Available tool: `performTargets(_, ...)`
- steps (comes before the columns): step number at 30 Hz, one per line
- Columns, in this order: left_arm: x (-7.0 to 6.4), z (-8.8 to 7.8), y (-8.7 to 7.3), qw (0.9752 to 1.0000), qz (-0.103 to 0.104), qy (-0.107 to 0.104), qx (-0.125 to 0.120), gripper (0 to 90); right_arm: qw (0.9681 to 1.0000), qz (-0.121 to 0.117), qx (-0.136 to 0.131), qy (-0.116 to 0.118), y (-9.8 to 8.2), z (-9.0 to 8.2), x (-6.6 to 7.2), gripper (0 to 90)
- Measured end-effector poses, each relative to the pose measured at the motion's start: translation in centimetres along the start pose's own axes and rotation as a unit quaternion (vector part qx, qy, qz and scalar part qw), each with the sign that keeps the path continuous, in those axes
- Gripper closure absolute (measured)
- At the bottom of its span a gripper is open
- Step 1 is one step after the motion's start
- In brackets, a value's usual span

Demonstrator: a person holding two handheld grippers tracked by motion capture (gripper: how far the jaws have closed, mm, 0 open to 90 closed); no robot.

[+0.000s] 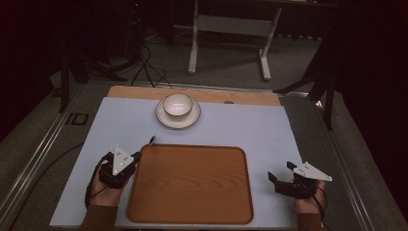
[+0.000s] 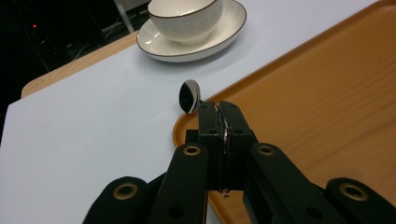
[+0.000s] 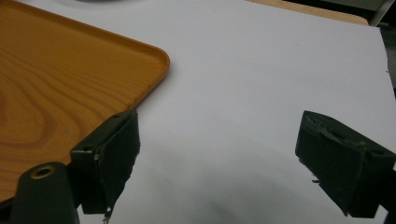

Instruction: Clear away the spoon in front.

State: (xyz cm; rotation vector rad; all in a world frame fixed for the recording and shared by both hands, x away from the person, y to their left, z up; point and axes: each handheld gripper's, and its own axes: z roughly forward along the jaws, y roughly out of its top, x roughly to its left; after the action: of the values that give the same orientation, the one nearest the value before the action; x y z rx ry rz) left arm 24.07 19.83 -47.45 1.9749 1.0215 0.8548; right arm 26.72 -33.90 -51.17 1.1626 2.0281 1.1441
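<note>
A metal spoon (image 2: 189, 95) sticks out past the tips of my left gripper (image 2: 217, 109), which is shut on its handle. That gripper (image 1: 137, 156) hovers at the near-left corner region of the wooden tray (image 1: 190, 185), over its left rim (image 2: 180, 128). A white ribbed bowl (image 1: 177, 104) sits in a white plate (image 1: 163, 120) beyond the tray; both appear at the top of the left gripper view, the bowl (image 2: 187, 18) inside the plate (image 2: 210, 44). My right gripper (image 1: 280, 171) rests right of the tray, open (image 3: 224, 140), with nothing between its fingers.
The tray and plate lie on a pale mat (image 1: 240, 125) over a wooden tabletop (image 1: 202, 94). The tray's far-right corner (image 3: 154, 60) lies left of my right gripper. A white stand (image 1: 231, 29) and cables (image 1: 149, 67) are on the floor behind the table.
</note>
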Motion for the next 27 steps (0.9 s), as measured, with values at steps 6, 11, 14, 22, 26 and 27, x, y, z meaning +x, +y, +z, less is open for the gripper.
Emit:
performTargets(6,-0.6,-1.0,-0.6,0.9999,0.013,0.006,0.007,88.5,1.0,-0.002,0.0,0.001,0.0,0.1,0.0,13.6)
performTargets(11,-0.8,-1.5,-1.2,0.9999,0.012,0.001,0.012,88.1,1.0,-0.001,-0.001,0.0,0.0,0.0,0.0,13.7)
performTargets(14,-0.9,-1.7,-1.4,0.9997,0.016,0.001,0.018,88.2,1.0,-0.003,-0.001,0.001,0.1,0.1,0.1,13.6)
performTargets(22,-1.1,-1.5,-1.8,0.9996,0.015,0.002,0.022,81.5,1.0,-0.001,-0.002,0.0,0.0,0.0,0.0,13.6)
performTargets(26,-1.5,-1.4,-1.7,0.9995,0.021,-0.004,0.023,79.6,1.0,-0.001,-0.002,0.0,0.0,0.0,0.0,13.6)
performTargets(27,-1.6,-1.4,-1.7,0.9995,0.02,-0.006,0.022,79.6,1.0,-0.001,-0.002,0.0,0.0,0.0,0.0,13.6)
